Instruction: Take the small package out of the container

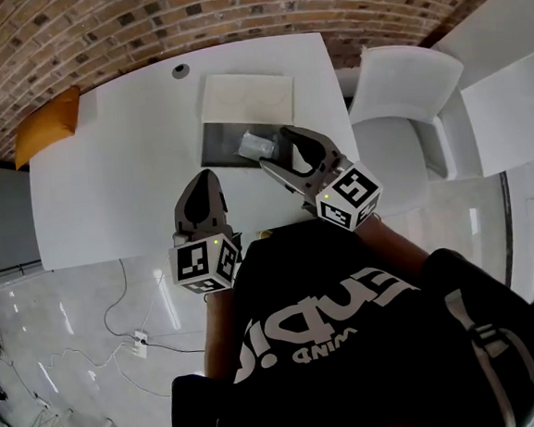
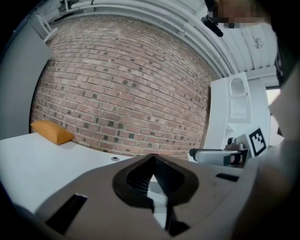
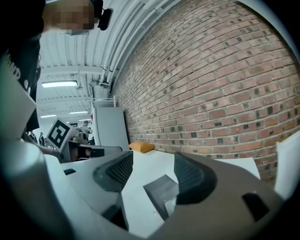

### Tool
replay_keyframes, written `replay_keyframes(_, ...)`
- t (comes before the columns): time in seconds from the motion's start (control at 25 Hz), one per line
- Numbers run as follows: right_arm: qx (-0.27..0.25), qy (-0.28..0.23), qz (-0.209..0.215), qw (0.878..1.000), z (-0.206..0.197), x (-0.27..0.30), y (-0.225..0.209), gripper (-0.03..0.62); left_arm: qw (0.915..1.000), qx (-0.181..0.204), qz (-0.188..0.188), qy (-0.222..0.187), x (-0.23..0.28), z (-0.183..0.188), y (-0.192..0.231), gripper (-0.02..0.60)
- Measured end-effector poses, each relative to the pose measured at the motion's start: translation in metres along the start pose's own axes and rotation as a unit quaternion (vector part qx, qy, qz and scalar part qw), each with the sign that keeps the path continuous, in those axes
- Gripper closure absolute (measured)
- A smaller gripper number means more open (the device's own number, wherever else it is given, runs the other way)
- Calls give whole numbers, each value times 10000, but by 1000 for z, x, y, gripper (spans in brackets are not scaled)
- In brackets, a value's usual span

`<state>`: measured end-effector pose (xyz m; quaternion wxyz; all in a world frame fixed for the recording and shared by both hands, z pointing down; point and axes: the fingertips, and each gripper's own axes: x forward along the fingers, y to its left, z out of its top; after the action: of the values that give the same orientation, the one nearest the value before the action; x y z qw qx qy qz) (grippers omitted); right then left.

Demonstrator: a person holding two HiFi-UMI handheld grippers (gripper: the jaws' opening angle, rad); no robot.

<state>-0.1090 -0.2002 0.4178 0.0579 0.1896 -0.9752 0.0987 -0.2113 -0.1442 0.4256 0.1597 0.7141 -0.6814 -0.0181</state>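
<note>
A shallow grey container (image 1: 221, 145) lies on the white table (image 1: 123, 165), with its white lid (image 1: 246, 96) just behind it. The small clear plastic package (image 1: 256, 146) rests in the container's right part. My right gripper (image 1: 275, 149) is right beside the package with its jaws wide open and nothing pressed between them. In the right gripper view the container (image 3: 159, 187) and the package (image 3: 171, 204) show between and just past that gripper's (image 3: 152, 171) jaws. My left gripper (image 1: 204, 178) hovers near the table's front edge, left of the container, shut and empty (image 2: 152, 159).
An orange cushion-like pack (image 1: 47, 125) sits at the table's far left corner. A round cable hole (image 1: 180, 70) marks the back edge. White chairs (image 1: 403, 94) stand right of the table, and a brick wall (image 1: 185, 20) runs behind it.
</note>
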Motion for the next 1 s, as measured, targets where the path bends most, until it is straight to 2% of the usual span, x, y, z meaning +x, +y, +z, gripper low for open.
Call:
replay_keyframes(0.56, 81, 488, -209, 9986, -30, 17, -19, 339, 10000, 47, -67, 40, 3, 0, 2, 575)
replay_keyframes(1.0, -15, 1390, -210, 9901, -89, 45, -40, 339, 9999, 17, -83, 99, 9, -5, 2, 575)
